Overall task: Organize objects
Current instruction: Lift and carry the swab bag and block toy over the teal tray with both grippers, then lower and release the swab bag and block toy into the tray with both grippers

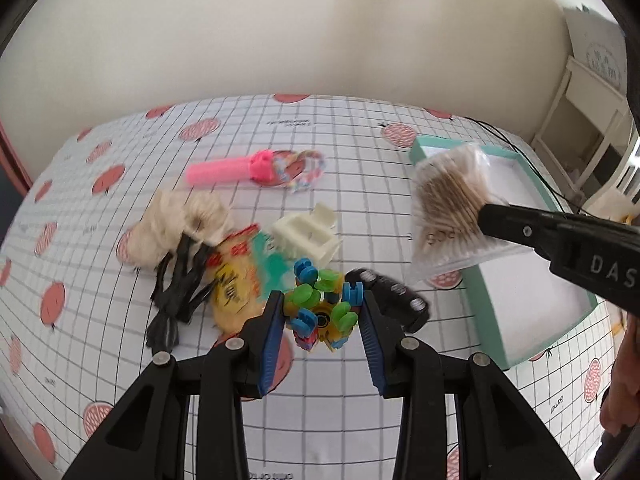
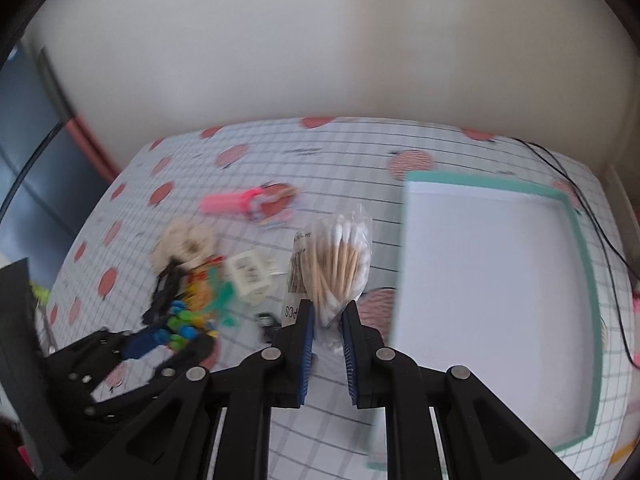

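While both hands work at once, the teal-rimmed box at the right edge of the table shows nothing inside where its white floor is visible, so the sorting looks barely begun. Left on the gridded cloth near the middle are a pink hair roller, a fluffy cream hair tie, a black claw clip, a yellow snack packet, a cream plastic clip and a black ridged item. Its fingers pressed close, the right gripper pinches the lower end of a clear bag of cotton swabs, lifted clear of the cloth just beside the box's near-left wall. With its fingers part-spread, the left gripper clasps a cluster of blue, green and yellow toy connectors between its blue pads, above the pile
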{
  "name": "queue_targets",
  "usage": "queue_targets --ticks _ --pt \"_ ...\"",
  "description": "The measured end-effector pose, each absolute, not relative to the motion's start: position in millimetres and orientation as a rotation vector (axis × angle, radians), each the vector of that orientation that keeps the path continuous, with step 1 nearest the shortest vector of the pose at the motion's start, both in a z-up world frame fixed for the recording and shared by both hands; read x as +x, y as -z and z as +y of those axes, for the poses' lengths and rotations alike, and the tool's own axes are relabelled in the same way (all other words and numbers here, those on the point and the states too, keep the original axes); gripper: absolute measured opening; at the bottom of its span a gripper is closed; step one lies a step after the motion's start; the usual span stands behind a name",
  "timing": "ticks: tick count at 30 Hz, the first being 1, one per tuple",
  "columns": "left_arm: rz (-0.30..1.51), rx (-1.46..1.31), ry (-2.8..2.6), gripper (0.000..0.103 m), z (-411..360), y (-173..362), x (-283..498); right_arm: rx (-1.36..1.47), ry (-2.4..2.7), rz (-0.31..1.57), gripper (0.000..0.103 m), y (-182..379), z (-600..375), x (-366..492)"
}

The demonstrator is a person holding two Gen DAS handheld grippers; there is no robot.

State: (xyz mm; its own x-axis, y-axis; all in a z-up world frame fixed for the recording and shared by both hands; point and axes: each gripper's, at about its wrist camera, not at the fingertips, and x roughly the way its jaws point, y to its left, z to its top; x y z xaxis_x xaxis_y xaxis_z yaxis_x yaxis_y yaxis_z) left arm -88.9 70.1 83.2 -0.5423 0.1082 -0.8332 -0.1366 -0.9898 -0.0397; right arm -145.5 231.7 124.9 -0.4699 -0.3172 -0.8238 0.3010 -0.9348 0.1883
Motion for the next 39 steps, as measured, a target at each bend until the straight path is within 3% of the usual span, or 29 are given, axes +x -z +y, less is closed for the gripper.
queue_targets --ticks 15,24,39 --pt "0.120 -1.384 -2.544 0.039 192 -107 -108 1.390 2.562 -0.320 0.016 -112 351 -158" --pt "0.174 -1.377 -2.492 0.039 241 -90 -103 1.432 2.578 -0.307 0.016 -99 363 -159" --pt "0.180 -1.480 -2.452 0.039 250 -58 -109 1.505 2.580 -0.293 0.019 -88 365 -160"
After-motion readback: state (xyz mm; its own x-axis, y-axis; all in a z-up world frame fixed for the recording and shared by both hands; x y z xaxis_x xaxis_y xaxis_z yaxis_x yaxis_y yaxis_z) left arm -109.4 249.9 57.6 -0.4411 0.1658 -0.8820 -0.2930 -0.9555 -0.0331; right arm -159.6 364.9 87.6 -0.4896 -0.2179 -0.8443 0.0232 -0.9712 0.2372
